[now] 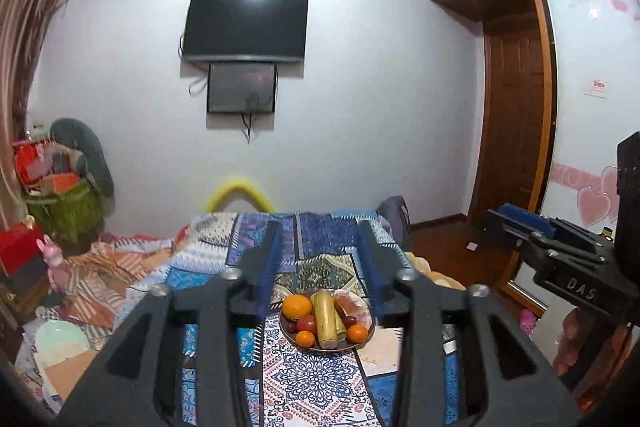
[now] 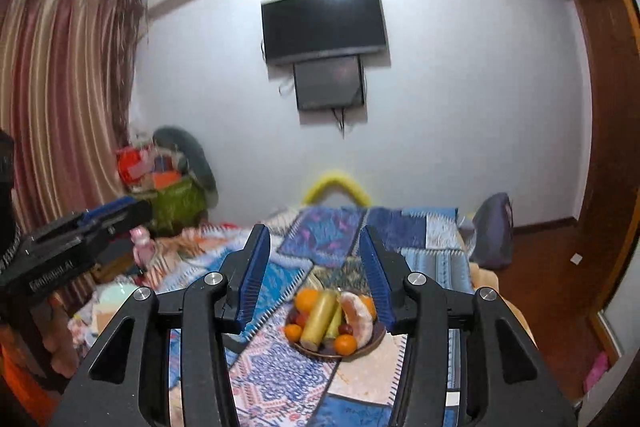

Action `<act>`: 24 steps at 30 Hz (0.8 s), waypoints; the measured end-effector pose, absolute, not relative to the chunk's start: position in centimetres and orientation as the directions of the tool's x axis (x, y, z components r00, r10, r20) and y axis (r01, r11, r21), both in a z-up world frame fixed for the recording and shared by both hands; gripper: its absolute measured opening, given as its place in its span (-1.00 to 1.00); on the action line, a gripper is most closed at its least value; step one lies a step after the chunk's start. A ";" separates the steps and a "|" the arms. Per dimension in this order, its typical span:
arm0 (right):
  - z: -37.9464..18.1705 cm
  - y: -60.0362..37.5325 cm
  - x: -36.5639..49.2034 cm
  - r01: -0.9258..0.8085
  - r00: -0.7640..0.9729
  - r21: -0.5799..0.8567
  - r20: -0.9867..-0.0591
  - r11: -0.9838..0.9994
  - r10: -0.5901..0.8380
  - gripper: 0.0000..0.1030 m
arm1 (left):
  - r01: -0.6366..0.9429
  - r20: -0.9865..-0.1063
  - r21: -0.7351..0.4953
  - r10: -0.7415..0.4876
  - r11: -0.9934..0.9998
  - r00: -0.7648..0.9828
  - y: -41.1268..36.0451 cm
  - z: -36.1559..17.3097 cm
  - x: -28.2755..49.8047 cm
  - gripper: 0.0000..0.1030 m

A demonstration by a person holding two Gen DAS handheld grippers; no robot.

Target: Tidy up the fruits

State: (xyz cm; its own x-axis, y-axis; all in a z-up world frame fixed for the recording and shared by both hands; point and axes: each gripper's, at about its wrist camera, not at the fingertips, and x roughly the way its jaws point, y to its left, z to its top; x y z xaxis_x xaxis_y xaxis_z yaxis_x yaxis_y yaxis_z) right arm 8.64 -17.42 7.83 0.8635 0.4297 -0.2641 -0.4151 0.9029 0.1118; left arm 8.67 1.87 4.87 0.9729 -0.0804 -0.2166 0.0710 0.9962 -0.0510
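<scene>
A round brown wooden plate [image 1: 370, 334] heaped with fruit is seen on the patchwork quilt of the bed [image 1: 320, 239], ahead of and below both claws. The left claw [image 1: 320, 263] and the right claw [image 2: 316, 267] are held partly open, with nothing between the blue pads. A long yellow-green banana-like fruit [image 1: 325, 319] lies across the middle, flanked by small round oranges [image 1: 297, 306] and a pale peeled segment [image 2: 357, 311]. The oranges are judged firm but prone to rolling, best taken across the widest part; the soft segment should be pinched lightly.
</scene>
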 end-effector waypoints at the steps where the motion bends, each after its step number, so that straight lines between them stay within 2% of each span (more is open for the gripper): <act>1: 8.1 -17.6 8.0 -0.417 0.866 0.116 -0.250 0.901 0.433 -0.10 | 0.066 -0.201 -0.044 -0.074 0.997 0.977 1.6 5.0 8.0 0.02; 4: 8.6 -17.7 6.1 -0.412 0.881 0.108 -0.206 0.905 0.426 0.03 | 0.059 -0.171 -0.023 -0.062 0.998 0.983 0.8 5.3 6.3 0.12; 5: 8.6 -17.7 5.7 -0.409 0.885 0.101 -0.199 0.907 0.421 0.04 | 0.059 -0.168 -0.022 -0.062 0.998 0.984 0.6 5.3 5.9 0.20; 7: 8.5 -17.5 5.2 -0.404 0.890 0.090 -0.191 0.910 0.414 0.25 | 0.053 -0.156 -0.022 -0.056 0.998 0.986 0.4 5.4 5.2 0.39; 9: 8.6 -17.6 4.8 -0.395 0.897 0.086 -0.180 0.915 0.404 0.36 | 0.031 -0.138 -0.020 -0.033 0.999 0.990 0.4 5.4 4.7 0.68; 11: 8.6 -17.4 4.7 -0.383 0.906 0.070 -0.167 0.921 0.389 0.50 | 0.023 -0.125 -0.016 -0.024 1.000 0.992 0.2 5.4 4.2 0.82; 16: 8.6 -17.4 4.5 -0.336 0.931 0.051 -0.136 0.940 0.340 0.90 | 0.020 -0.120 0.001 -0.020 1.000 0.993 -0.3 5.5 4.0 0.92; 18: 8.7 -17.5 4.1 -0.325 0.936 0.051 -0.128 0.944 0.329 0.99 | 0.022 -0.118 -0.005 -0.023 1.000 0.993 -0.3 5.5 3.9 0.97; 24: 8.3 -17.5 3.5 -0.312 0.940 0.041 -0.132 0.949 0.315 1.00 | 0.030 -0.130 -0.016 -0.032 0.999 0.991 -0.2 5.1 3.9 0.99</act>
